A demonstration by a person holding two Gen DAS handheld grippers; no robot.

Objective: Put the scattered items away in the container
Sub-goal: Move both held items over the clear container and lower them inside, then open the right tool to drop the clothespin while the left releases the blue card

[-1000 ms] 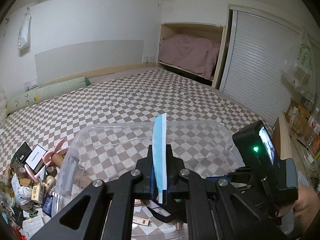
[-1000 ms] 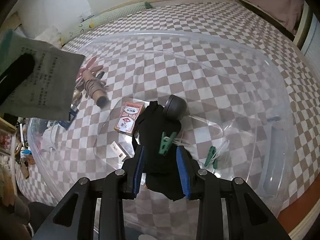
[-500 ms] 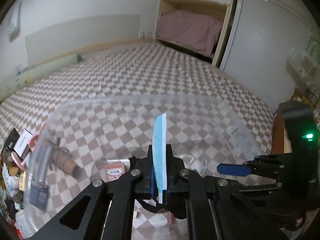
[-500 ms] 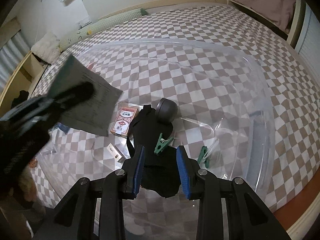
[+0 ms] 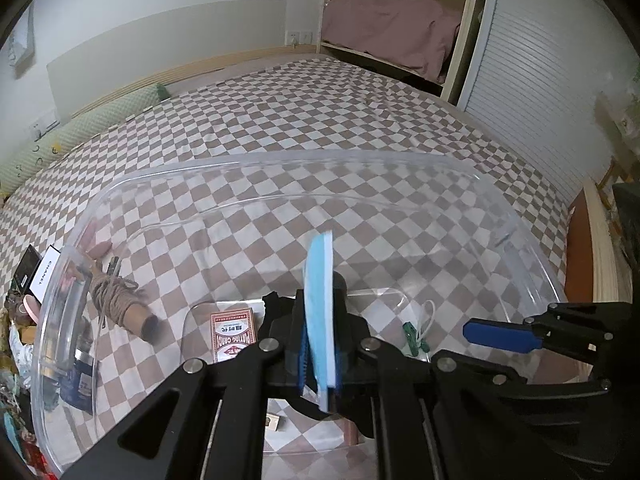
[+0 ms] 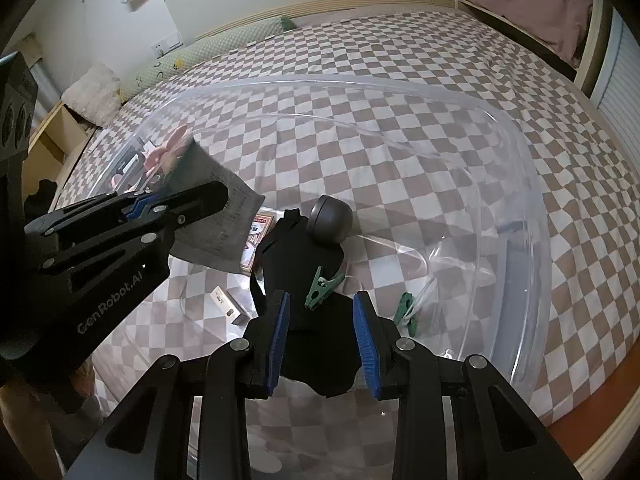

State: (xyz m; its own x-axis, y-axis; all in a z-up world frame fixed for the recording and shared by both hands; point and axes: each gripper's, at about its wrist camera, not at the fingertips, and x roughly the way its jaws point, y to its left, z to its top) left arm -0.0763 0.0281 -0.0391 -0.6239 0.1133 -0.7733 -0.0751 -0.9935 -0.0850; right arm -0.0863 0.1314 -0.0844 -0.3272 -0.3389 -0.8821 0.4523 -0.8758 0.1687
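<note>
A clear plastic tub [image 5: 280,158] [image 6: 360,80] lies on the checkered bed. My left gripper [image 5: 320,308] [image 6: 216,200] hangs over the tub's left part. Its jaws are opening, and a flat blue-and-grey packet [image 5: 318,272] [image 6: 224,224] still stands on edge between them, its lower end blurred. My right gripper [image 6: 322,300] is open above a black cloth [image 6: 296,256] on the tub floor, with nothing between its pads. One of its fingers [image 5: 500,338] shows at the right. Inside lie a card box [image 5: 232,336], a grey round case [image 6: 332,220] and two green pegs [image 6: 322,286].
A twine spool [image 5: 120,308] lies by the tub's left wall. Several loose items, among them a white box [image 5: 46,276], are piled left of the tub. A green bolster [image 5: 80,132] runs along the far wall. The bed's wooden edge [image 5: 580,248] is at the right.
My left gripper came down and forward over the tub with the packet, and its jaws stand slightly wider than before. The right gripper kept still.
</note>
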